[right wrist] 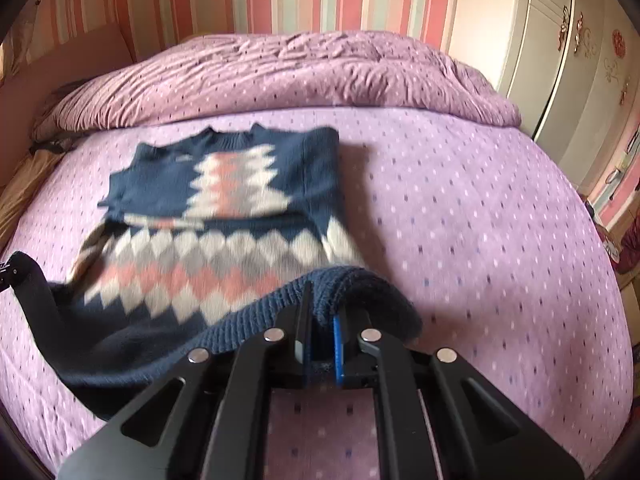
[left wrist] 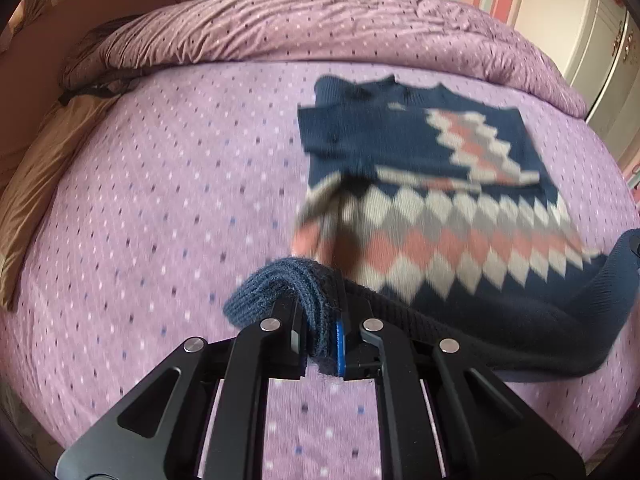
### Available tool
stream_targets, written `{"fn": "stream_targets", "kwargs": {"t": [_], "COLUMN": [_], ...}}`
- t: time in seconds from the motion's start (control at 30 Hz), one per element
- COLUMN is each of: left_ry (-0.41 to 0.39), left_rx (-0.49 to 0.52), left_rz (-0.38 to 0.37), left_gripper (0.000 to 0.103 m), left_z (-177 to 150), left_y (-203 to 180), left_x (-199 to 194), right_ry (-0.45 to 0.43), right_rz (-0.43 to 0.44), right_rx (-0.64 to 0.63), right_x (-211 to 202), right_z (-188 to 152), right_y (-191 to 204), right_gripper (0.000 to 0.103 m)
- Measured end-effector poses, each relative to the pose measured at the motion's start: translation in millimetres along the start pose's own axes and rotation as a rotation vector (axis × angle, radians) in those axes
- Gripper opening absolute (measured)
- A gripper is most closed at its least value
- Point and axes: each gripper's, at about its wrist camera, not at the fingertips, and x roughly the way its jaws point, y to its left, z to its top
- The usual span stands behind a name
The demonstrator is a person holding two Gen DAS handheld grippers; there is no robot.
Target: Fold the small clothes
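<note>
Spreading away from both grippers toward the top of each frame, the sweater (left wrist: 420,184) lies on the bed (left wrist: 160,200) with its long axis running from the ribbed hem, nearest the cameras, up to the collar at the far end. Its sleeves look already folded across the chest, so the next fold, I judge, carries the hem up and over toward the collar.

From the left wrist view, the body of the sweater sits in the centre right of the frame, above and to the right of the left gripper (left wrist: 320,336). From the right wrist view it sits in the centre left, above and to the left of the right gripper (right wrist: 322,348). Each gripper is thus at one hem corner, with the hem edge sagging between them; neither is clearly nearer the collar.

Both sets of jaws are clamped tight on bunched navy rib: the left on the left hem corner, the right on the right hem corner, knit bulging out over the fingertips. The hem is raised off the bed while the upper half rests flat. Blur softens the pattern, so fine creases cannot be read.
</note>
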Motion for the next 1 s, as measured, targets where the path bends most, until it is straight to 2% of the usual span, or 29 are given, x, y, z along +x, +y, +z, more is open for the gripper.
{"fn": "stream_targets", "kwargs": {"t": [0.33,0.63,0.8,1.0], "left_ry": [-0.087,-0.176,-0.182,-0.172], "left_rx": [0.017,0.043,0.004,0.059], "left_rz": [0.016,0.039,0.018,0.022], "left_gripper": [0.008,0.008,0.008,0.008], "left_z": [66,124,167,213], "left_y": [-1,1,8,-10], "left_x": [30,57,76,121], "right_ry": [-0.065,-0.16,-0.136,-0.096], "right_rz": [-0.005,-0.027,-0.034,-0.026], "right_rx": [-0.057,-0.119,-0.076,-0.005], "right_x": [40,84,123,175], "right_z": [54,119,154,181], "right_y": [7,19,8,-6], "right_gripper": [0.008,0.008,0.008,0.008]}}
